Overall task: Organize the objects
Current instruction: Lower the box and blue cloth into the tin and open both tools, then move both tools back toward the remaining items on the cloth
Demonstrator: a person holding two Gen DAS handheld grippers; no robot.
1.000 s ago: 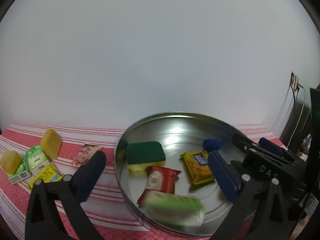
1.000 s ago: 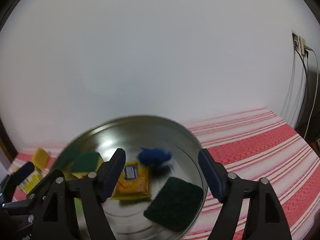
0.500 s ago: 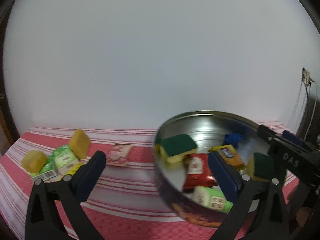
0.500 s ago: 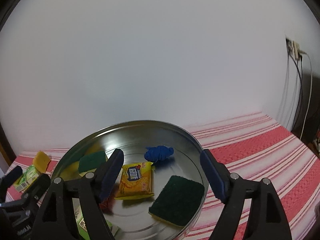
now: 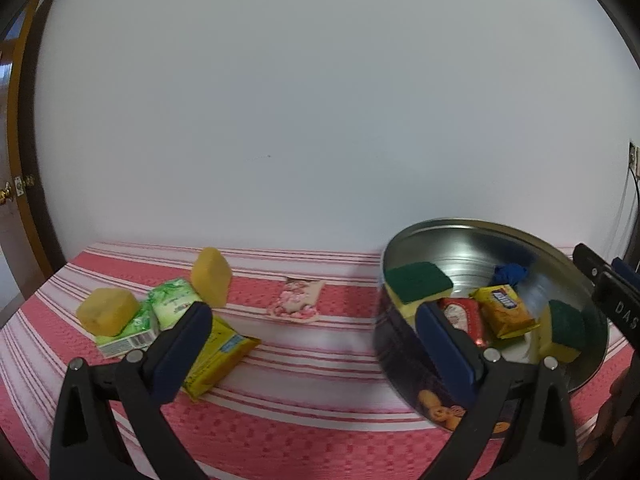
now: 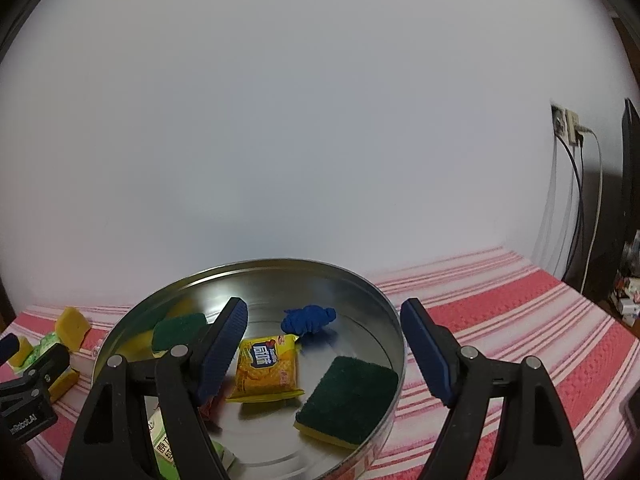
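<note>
A round metal tin (image 5: pixel 460 225) sits on the red striped cloth. It holds two green-and-yellow sponges (image 5: pixel 418 280) (image 5: pixel 564 328), a red packet (image 5: pixel 460 312), a yellow cracker packet (image 5: pixel 504 310) and a blue bundle (image 5: pixel 510 272). My left gripper (image 5: pixel 312 318) is open and empty, over the cloth left of the tin. In the right wrist view my right gripper (image 6: pixel 324 314) is open above the tin (image 6: pixel 280 263), over the cracker packet (image 6: pixel 266 366), the blue bundle (image 6: pixel 308 319) and a sponge (image 6: pixel 348 392). A green packet (image 6: pixel 164 448) lies at the tin's near edge.
Loose on the cloth left of the tin lie two yellow sponges (image 5: pixel 107 311) (image 5: pixel 211 276), green packets (image 5: pixel 174 304), a yellow packet (image 5: pixel 218 350) and a pink packet (image 5: pixel 298 300). A white wall stands behind. Cables and a socket (image 6: pixel 566 128) are on the right.
The left wrist view has swung left: the tin now sits at its right and the loose items are nearer the middle. The green packet has come to rest in the tin. The right view barely shifted.
</note>
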